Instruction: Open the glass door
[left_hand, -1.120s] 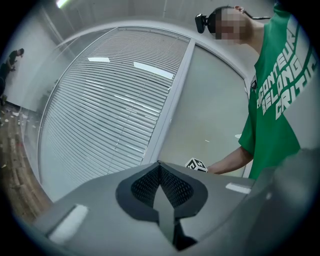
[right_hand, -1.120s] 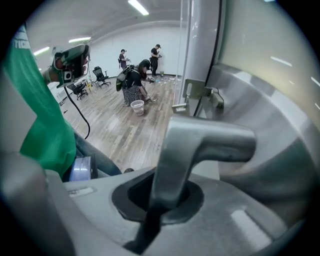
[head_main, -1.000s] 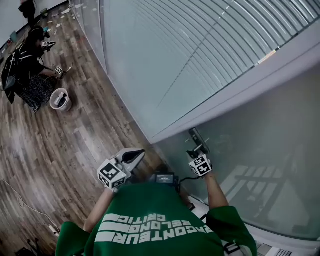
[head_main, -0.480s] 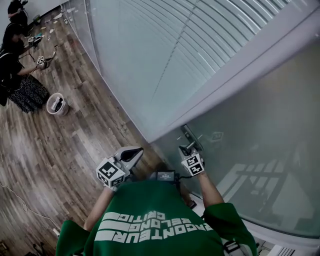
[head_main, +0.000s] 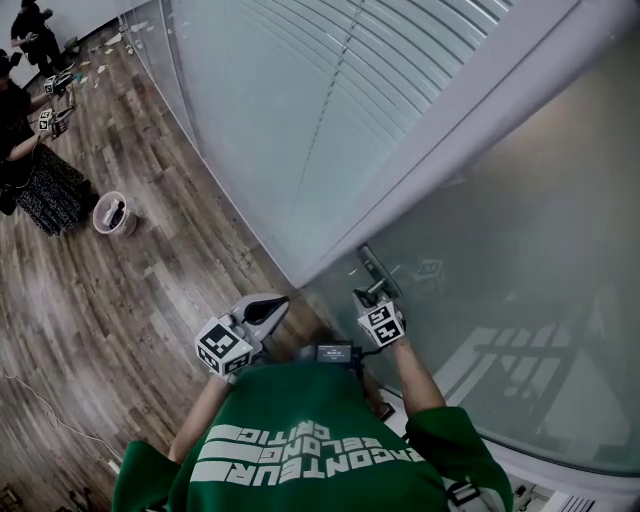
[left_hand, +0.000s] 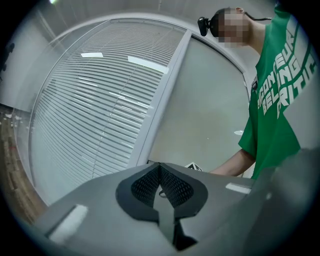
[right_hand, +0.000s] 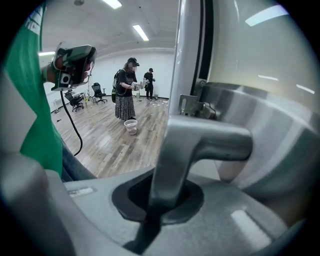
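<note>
The frosted glass door (head_main: 510, 260) stands at the right, beside a grey frame post (head_main: 450, 130). Its metal lever handle (head_main: 374, 268) juts out near the post. My right gripper (head_main: 370, 296) points steeply down and is shut on that door handle (right_hand: 200, 145); in the right gripper view the lever's grip runs down between the jaws of the right gripper (right_hand: 162, 192). The door's edge with its latch plate (right_hand: 197, 107) shows just above. My left gripper (head_main: 272, 306) is held level, away from the door. It is shut with nothing in the left gripper (left_hand: 160, 169) pads.
A glass wall with blinds (head_main: 300, 100) runs along the left of the post. On the wooden floor stands a white bucket (head_main: 115, 215) beside a person (head_main: 30, 150) at the far left. A thin cable (head_main: 50, 400) lies on the floor behind me.
The right gripper has tilted a little while staying shut on the handle. The left gripper has drifted slightly sideways. The head view has swung, so the people sit nearer the left edge.
</note>
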